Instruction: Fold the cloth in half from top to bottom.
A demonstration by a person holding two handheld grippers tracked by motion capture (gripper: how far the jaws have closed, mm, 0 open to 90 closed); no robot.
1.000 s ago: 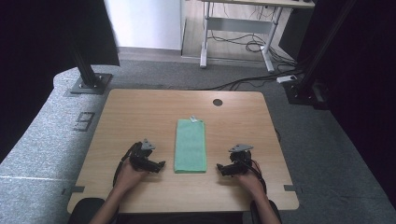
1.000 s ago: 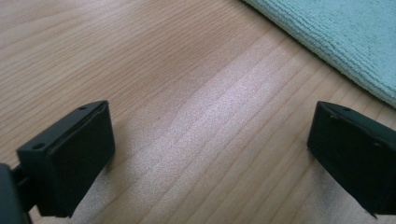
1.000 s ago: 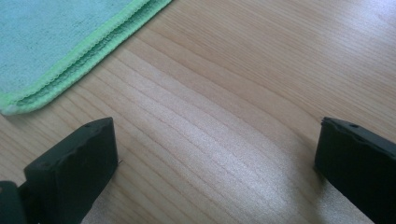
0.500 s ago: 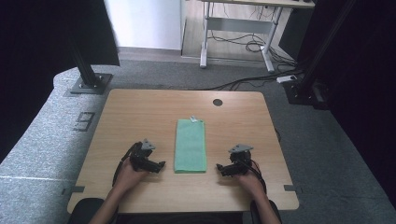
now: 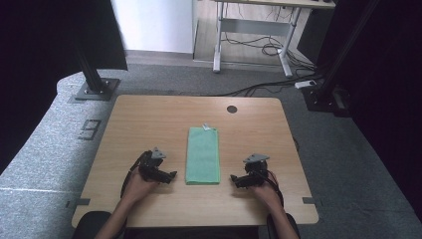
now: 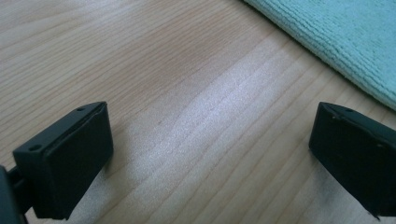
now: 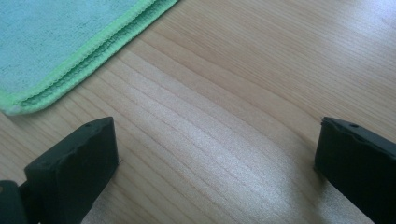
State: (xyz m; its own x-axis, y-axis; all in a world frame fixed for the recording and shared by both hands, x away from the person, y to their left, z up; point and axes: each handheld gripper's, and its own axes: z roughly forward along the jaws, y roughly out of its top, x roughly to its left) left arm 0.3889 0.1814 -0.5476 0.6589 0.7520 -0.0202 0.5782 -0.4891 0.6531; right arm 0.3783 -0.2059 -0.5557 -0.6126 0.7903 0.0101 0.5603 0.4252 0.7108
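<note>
Both pairs of black jaws stood wide apart with bare wood grain between them. The left gripper point(image 5: 169, 175) and the right gripper point(image 5: 235, 178) rested low on the light wooden table point(image 5: 149, 119), each held in a hand, flanking a folded green towel point(image 5: 203, 154) that lay lengthwise at the table's middle, a small white tag at its far end. A round cable hole point(image 5: 232, 109) sat near the far edge. Grey carpet point(image 5: 45, 149) surrounded the table; beyond stood black posts, a white-legged desk point(image 5: 249, 30) and loose cables point(image 5: 263, 50).
</note>
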